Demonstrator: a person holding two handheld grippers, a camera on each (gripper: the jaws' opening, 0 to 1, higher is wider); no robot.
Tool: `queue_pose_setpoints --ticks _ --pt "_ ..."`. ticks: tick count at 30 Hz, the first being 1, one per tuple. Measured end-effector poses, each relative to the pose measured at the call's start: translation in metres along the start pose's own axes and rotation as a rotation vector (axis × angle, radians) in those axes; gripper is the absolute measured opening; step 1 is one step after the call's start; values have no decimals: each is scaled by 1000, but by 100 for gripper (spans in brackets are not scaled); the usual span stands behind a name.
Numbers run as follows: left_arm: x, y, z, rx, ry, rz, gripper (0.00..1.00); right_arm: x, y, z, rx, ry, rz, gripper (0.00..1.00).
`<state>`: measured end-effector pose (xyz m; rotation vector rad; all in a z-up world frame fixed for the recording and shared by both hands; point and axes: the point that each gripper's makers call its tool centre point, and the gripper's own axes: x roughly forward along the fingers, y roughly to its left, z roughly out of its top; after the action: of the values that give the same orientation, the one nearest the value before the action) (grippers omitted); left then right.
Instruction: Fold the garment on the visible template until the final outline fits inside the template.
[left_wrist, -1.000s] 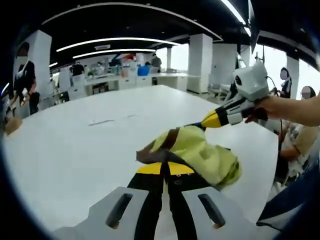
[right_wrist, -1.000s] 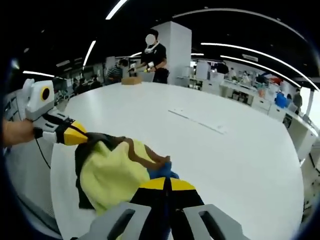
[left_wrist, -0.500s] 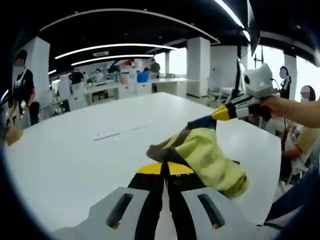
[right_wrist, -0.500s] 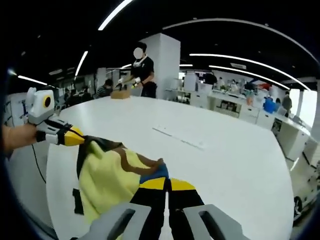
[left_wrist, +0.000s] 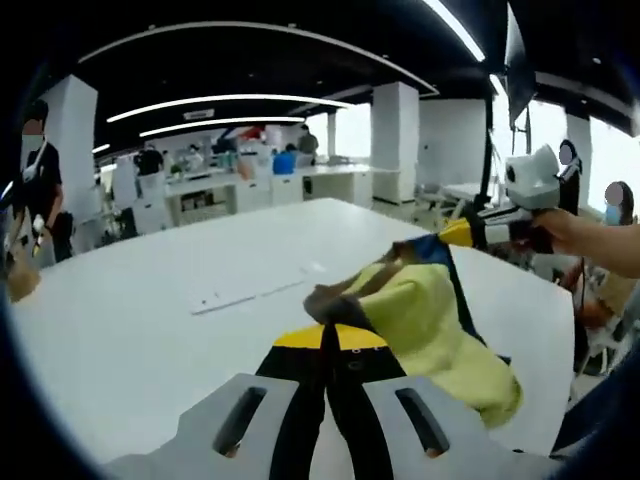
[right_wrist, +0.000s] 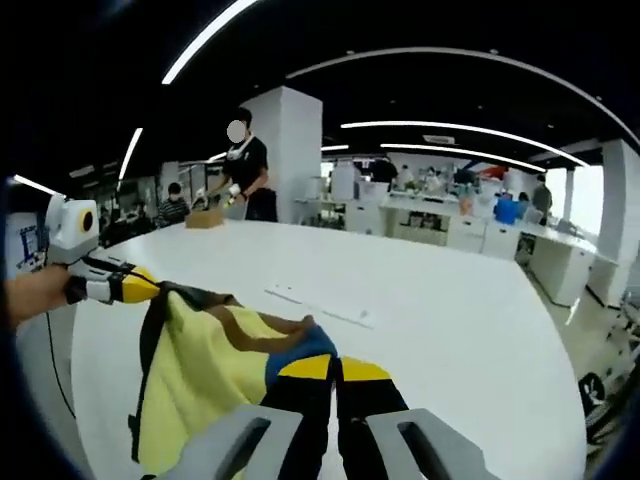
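A yellow garment (left_wrist: 432, 318) with brown and navy trim hangs above the white table (left_wrist: 130, 320), stretched between both grippers. My left gripper (left_wrist: 327, 336) is shut on a brown edge of it. The right gripper (left_wrist: 455, 235) comes in from the right in a hand, pinching a navy corner. In the right gripper view, my right gripper (right_wrist: 335, 366) is shut on the blue and brown edge of the garment (right_wrist: 205, 372), and the left gripper (right_wrist: 150, 288) holds the far corner. Thin template marks (left_wrist: 250, 292) lie on the table beyond the cloth, also seen as template marks (right_wrist: 318, 304).
A person in black (right_wrist: 242, 165) stands at the table's far side by a cardboard box (right_wrist: 205, 217). People sit past the table edge (left_wrist: 612, 205). Desks and white pillars (left_wrist: 395, 130) line the background. The table's edge (right_wrist: 560, 400) curves close on the right.
Both grippers have risen and drawn apart. The garment has gone from a bunched heap near the table to a hanging, more spread sheet.
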<state>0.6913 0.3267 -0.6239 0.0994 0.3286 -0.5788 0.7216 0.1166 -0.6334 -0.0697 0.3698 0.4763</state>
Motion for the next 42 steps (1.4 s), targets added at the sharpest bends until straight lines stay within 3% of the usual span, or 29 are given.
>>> queue_pose_setpoints --ticks 4,10,20,25,34,42 --pt "21 7 2 20 0 6 0 17 -12 0 30 -2 -44 0" --pt "46 24 -11 94 50 59 0 43 -33 -14 143 13 -77 0" --pt "89 46 -32 29 91 83 0 77 -50 -33 171 56 -109 0" --pt "106 56 -53 -35 130 104 0 96 -55 -39 183 55 -131 0" --pt "119 67 -82 -36 206 128 0 118 -62 -59 164 112 -158 0" --pt "123 74 -90 7 237 138 0 122 -68 -70 186 159 -171 0"
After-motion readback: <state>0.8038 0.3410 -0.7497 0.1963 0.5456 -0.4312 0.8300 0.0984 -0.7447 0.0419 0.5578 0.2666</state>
